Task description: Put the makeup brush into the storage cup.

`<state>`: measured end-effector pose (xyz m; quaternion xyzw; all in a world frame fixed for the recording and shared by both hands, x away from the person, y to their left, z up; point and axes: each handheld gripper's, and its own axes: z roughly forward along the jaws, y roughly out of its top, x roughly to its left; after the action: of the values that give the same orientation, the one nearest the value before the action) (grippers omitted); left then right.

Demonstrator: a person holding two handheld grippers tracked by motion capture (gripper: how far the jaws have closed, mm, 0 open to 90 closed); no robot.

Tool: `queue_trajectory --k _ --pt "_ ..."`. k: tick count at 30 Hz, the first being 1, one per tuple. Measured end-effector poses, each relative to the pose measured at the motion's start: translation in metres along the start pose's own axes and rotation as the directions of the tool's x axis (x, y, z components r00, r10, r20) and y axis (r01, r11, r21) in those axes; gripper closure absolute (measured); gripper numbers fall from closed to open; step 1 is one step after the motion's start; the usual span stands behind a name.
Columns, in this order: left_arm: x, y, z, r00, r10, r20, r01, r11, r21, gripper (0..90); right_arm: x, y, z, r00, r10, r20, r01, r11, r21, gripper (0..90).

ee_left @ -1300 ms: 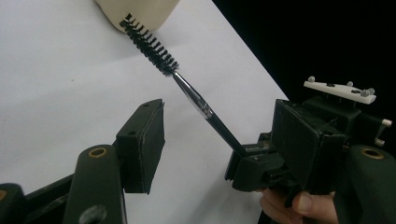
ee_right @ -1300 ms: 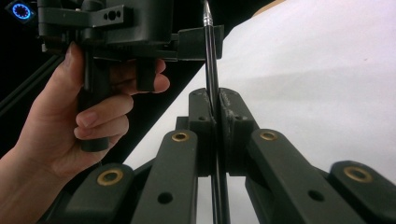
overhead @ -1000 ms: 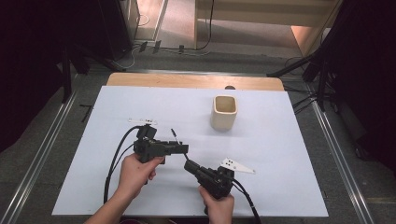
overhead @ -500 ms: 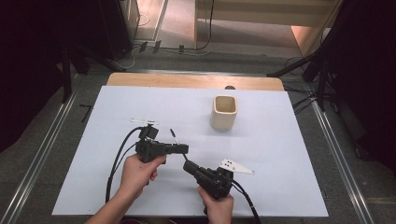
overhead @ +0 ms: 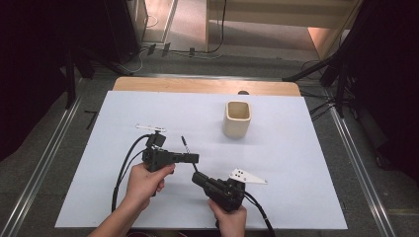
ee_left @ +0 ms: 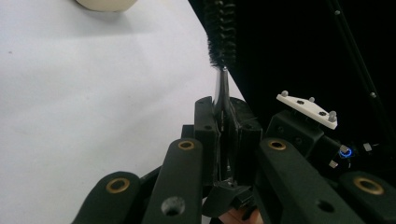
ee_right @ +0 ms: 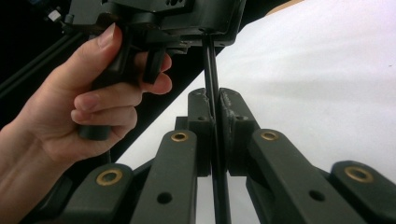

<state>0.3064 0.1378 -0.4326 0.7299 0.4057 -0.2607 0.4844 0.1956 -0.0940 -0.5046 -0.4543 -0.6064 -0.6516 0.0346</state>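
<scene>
A thin black bottle brush (overhead: 184,141) is gripped at two places along its length. In the left gripper view its bristles (ee_left: 220,32) stick up past the jaws and its metal stem is pinched in my left gripper (ee_left: 226,105), whose jaws have just been closing on it. My left gripper (overhead: 195,158) points right over the white table. My right gripper (overhead: 196,177) comes in from the lower right. In the right gripper view, my right gripper (ee_right: 214,95) is shut on the brush's black handle (ee_right: 208,65), which runs up to the left gripper.
A cream square cup (overhead: 237,118) stands upright at the back right of the white table top (overhead: 296,163); its base shows in the left gripper view as the cup (ee_left: 106,3). Cables trail off the near edge. Dark floor and stands surround the table.
The left gripper's jaws have drawn together on the brush stem. Both hands and the brush stay where they were.
</scene>
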Motion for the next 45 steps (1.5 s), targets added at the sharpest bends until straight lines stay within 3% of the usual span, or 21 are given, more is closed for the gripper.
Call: queue_trajectory --k 4,7,11,14,16,20,23,27,36,40,42,45 --pt "0.001 -0.001 0.0 0.9999 -0.005 0.01 0.005 1.0 0.001 85.6 0.0 0.001 0.0 0.9996 -0.016 0.022 0.016 1.0 0.017 81.5" --pt "0.001 0.0 -0.001 1.0 0.0 0.0 0.0 1.0 0.001 85.5 0.001 0.005 -0.001 0.9978 -0.037 0.055 0.035 0.999 0.042 66.0" --pt "0.001 0.0 -0.001 0.9996 0.015 -0.025 -0.015 0.9999 0.005 85.5 0.003 0.011 -0.001 0.9946 -0.07 0.076 0.064 0.995 0.082 55.4" --pt "0.0 0.0 -0.001 0.9974 0.039 -0.061 -0.038 0.9991 0.016 85.3 0.003 0.012 0.003 0.9951 -0.079 0.059 0.072 0.992 0.107 45.7" --pt "0.0 0.0 -0.002 0.9957 0.049 -0.078 -0.047 0.9987 0.022 85.3 0.004 0.011 0.006 0.9917 -0.106 0.073 0.097 0.988 0.12 39.1" --pt "0.0 0.001 -0.002 0.994 0.055 -0.094 -0.053 0.9982 0.027 85.3 0.005 0.014 0.011 0.9905 -0.115 0.076 0.1 0.979 0.176 28.7" --pt "0.001 0.001 -0.003 0.9922 0.064 -0.107 -0.061 0.9977 0.03 85.3 0.007 0.017 0.014 0.9881 -0.134 0.075 0.116 0.971 0.207 27.1" --pt "0.001 0.002 -0.004 0.9859 0.088 -0.143 -0.083 0.9957 0.042 85.3 0.008 0.02 0.019 0.9915 -0.114 0.061 0.097 0.967 0.235 27.1" --pt "0.003 0.002 -0.006 0.9825 0.099 -0.158 -0.09 0.9941 0.061 85.3 0.012 0.027 0.028 0.9889 -0.133 0.066 0.106 0.944 0.312 24.9" --pt "0.003 0.002 -0.008 0.9783 0.109 -0.176 -0.099 0.9928 0.067 85.2 0.01 0.034 0.026 0.9882 -0.142 0.056 0.117 0.939 0.324 24.2" --pt "0.005 0.003 -0.008 0.9806 0.104 -0.166 -0.093 0.9932 0.07 85.2 0.007 0.038 0.024 0.991 -0.128 0.039 0.108 0.937 0.333 24.7" --pt "0.004 0.003 -0.008 0.9783 0.113 -0.174 -0.101 0.9919 0.078 85.3 0.003 0.042 0.021 0.9887 -0.148 0.025 0.129 0.924 0.361 24.9"
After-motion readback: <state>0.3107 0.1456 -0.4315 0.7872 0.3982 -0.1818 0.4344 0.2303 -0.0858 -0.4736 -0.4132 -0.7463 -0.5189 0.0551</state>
